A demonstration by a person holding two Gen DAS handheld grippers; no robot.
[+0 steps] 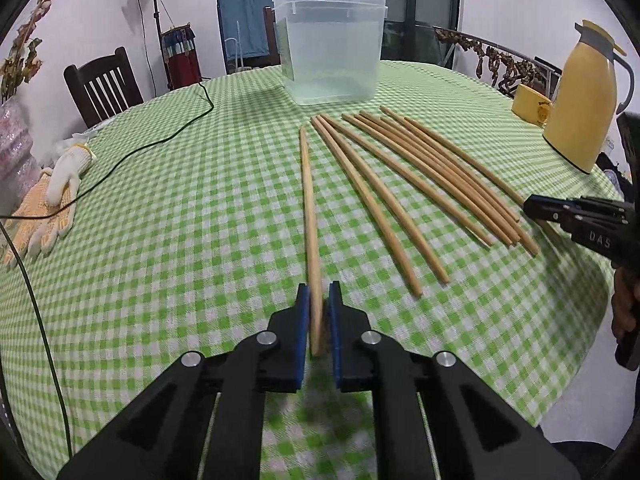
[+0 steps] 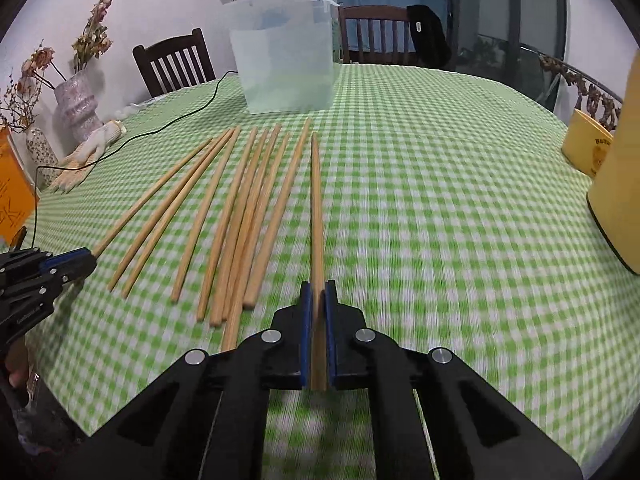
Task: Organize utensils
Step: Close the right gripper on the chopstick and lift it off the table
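Observation:
Several wooden chopsticks [image 1: 424, 172] lie fanned on the green checked tablecloth, also in the right wrist view [image 2: 236, 216]. My left gripper [image 1: 319, 292] is shut on the near end of the leftmost chopstick [image 1: 309, 204], its blue pads against the stick. My right gripper [image 2: 318, 288] is shut on the rightmost chopstick [image 2: 317, 208]. The right gripper also shows in the left wrist view [image 1: 532, 206], and the left gripper in the right wrist view [image 2: 86, 260]. A clear plastic container [image 1: 330, 48] stands upright behind the chopsticks, also in the right wrist view [image 2: 286, 52].
A yellow thermos jug [image 1: 584, 96] and a yellow box [image 1: 532, 104] stand at the right. A work glove [image 1: 52, 200] and a black cable [image 1: 152, 140] lie at the left, by vases [image 2: 76, 108]. Dark wooden chairs [image 1: 104, 84] stand behind the table.

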